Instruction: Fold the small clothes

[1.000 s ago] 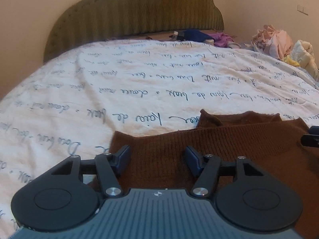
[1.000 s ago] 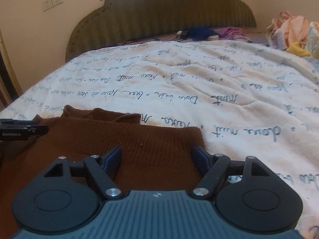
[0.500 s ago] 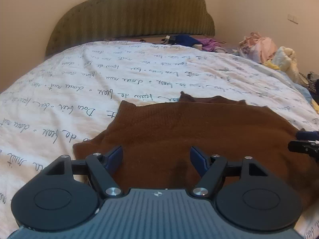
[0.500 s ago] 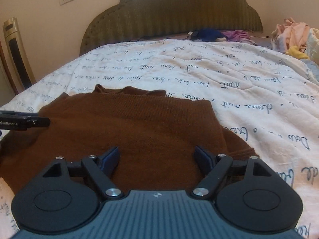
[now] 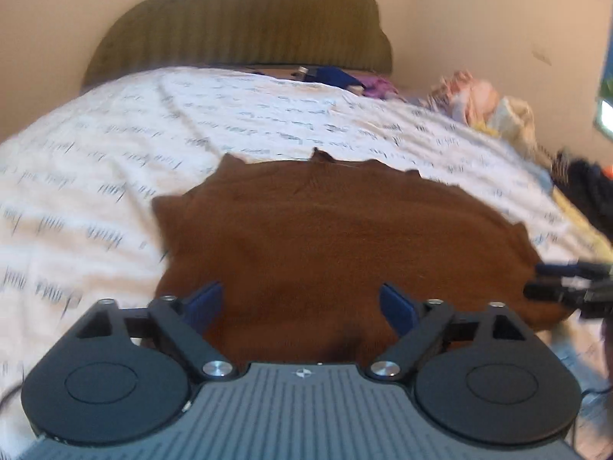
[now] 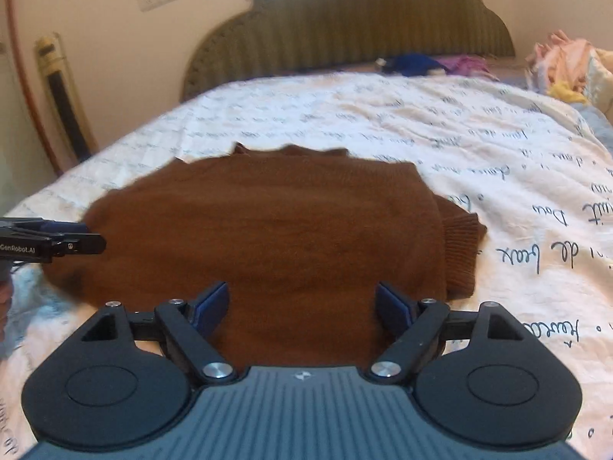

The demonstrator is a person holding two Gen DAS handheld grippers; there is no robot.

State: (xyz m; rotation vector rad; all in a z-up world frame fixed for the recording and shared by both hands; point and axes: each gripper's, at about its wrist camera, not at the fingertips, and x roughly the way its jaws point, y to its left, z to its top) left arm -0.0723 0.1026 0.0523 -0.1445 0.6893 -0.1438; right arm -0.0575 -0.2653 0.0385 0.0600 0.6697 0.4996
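Observation:
A brown knitted sweater (image 5: 337, 237) lies folded and flat on the white bedspread with blue script (image 5: 115, 153). In the right wrist view the same sweater (image 6: 268, 237) shows a ribbed cuff sticking out at its right side. My left gripper (image 5: 300, 304) hovers over the near edge of the sweater, its jaws still opening, with nothing pinched between the blue pads. My right gripper (image 6: 302, 304) stands open over the near edge too, holding nothing. Each gripper's tip shows at the side of the other's view.
A green padded headboard (image 6: 345, 27) closes the far end of the bed. Blue and purple clothes (image 6: 421, 63) lie by it. A heap of pink and yellow garments (image 5: 479, 103) sits at the right edge, with dark clothes (image 5: 590, 188) nearer.
Both grippers have pulled back toward me from the sweater, which now lies folded in full view. The left jaws have spread wider; the right jaws only slightly.

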